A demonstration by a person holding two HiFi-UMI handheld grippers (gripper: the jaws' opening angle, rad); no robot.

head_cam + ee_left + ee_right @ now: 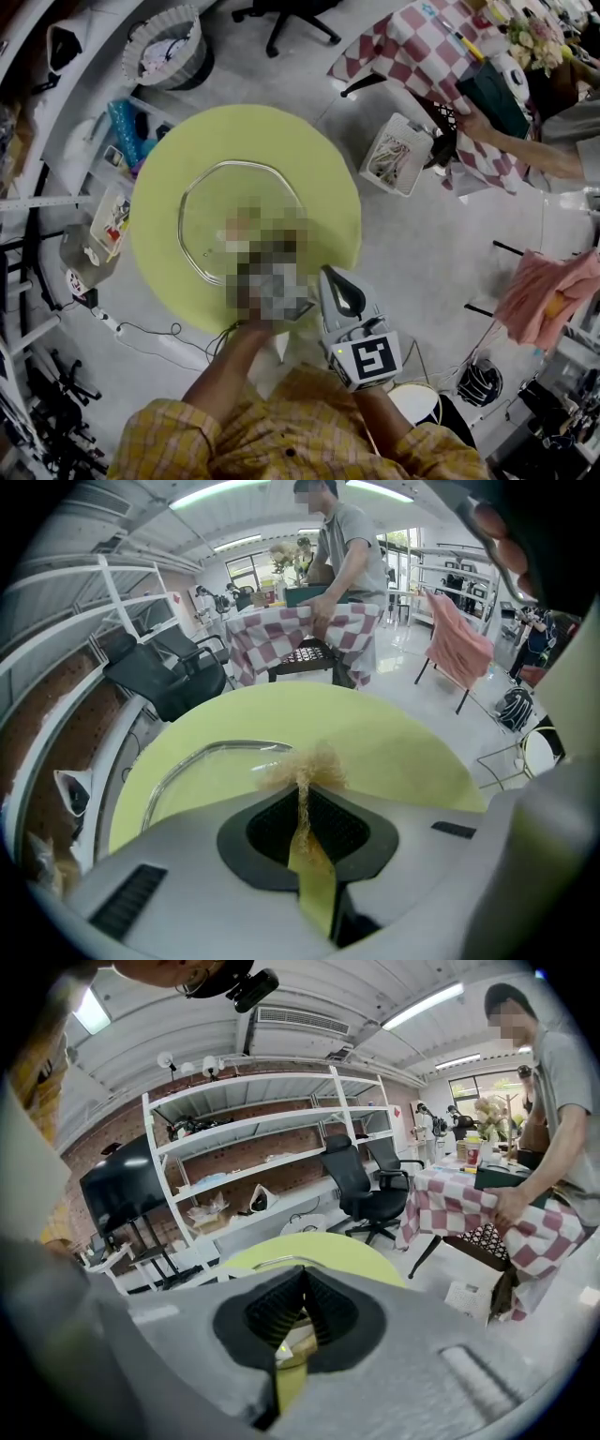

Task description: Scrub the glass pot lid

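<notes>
At the near right rim of the glass pot lid (208, 202), pinching a tan fibrous scrubber (305, 764) hard between the jaws of the left gripper (302, 787), exposing only a short tuft past the tips. Not confirming contact between tuft and glass from any view. Working on a lid lying flat around the middle of a round yellow-green table (319, 159), with nothing bracing it. Holding the right gripper (298, 1286) just right of the left one, jaws pressed together on nothing, clear of the glass.

Judging the following faults possible:
- Pushing the loose lid toward the far or left edge, through scrubbing without a steadying hold from the right gripper.
- Scraping hard jaw tips on the glass, through bearing down on so short a tuft.
- Dragging the scrubber out of the pinch, through sideways strokes against a thin bite.
- Tipping the lid, through pressing on the rim rather than nearer the middle.
</notes>
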